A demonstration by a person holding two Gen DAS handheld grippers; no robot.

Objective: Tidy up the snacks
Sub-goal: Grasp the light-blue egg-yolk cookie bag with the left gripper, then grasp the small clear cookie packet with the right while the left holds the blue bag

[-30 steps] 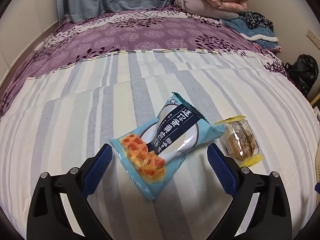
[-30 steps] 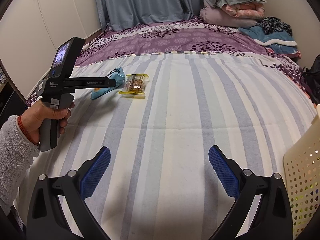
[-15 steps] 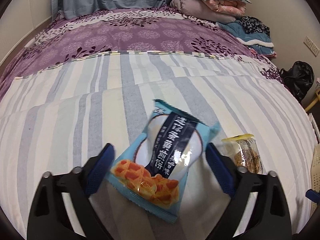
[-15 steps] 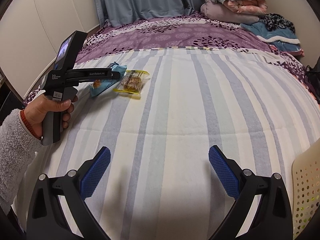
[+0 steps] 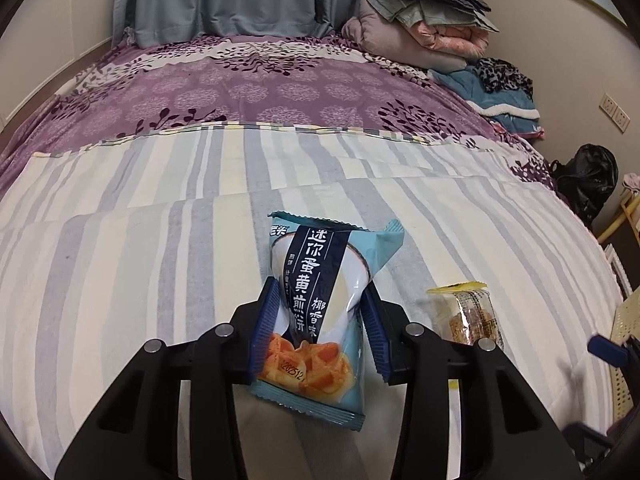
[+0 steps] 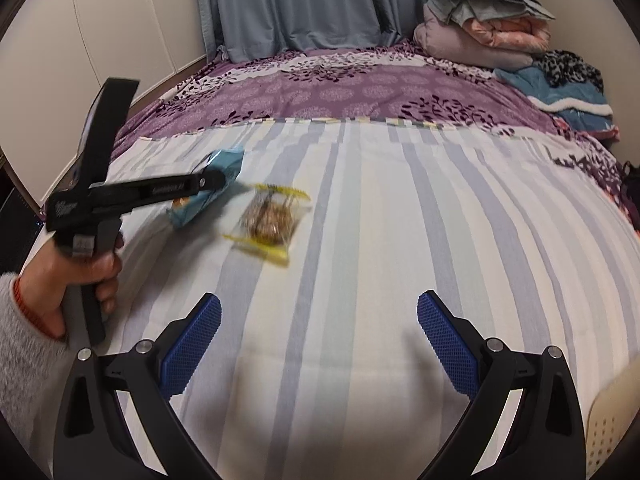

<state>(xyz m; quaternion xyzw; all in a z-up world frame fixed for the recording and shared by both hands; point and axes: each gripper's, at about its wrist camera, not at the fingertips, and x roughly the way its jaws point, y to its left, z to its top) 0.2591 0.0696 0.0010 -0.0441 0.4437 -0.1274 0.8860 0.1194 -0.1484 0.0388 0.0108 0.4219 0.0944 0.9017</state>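
A light-blue snack packet (image 5: pixel 316 248) with dark lettering lies on the striped bedsheet (image 5: pixel 120 260). My left gripper (image 5: pixel 320 292) is closing on it, and the blue pads (image 5: pixel 264 320) press on its two sides. Just to its right lies a small clear packet with yellow ends (image 5: pixel 472 316), untouched. In the right wrist view the left gripper (image 6: pixel 216 180) holds the blue packet (image 6: pixel 226 162) at the far left, with the clear packet (image 6: pixel 272 220) beside it. My right gripper (image 6: pixel 318 312) stands open over bare sheet, nothing between its fingers.
A cream perforated basket (image 6: pixel 612 420) sits at the lower right edge of the bed. A hand in a fuzzy grey sleeve (image 6: pixel 80 276) grips the left tool. Folded blankets (image 5: pixel 428 28) are piled at the bed's head, beyond the purple floral cover (image 5: pixel 240 88).
The left jaws went from wide open around the blue packet to pressing its sides. The right gripper moved left toward the snacks, and the basket slid toward the frame's edge.
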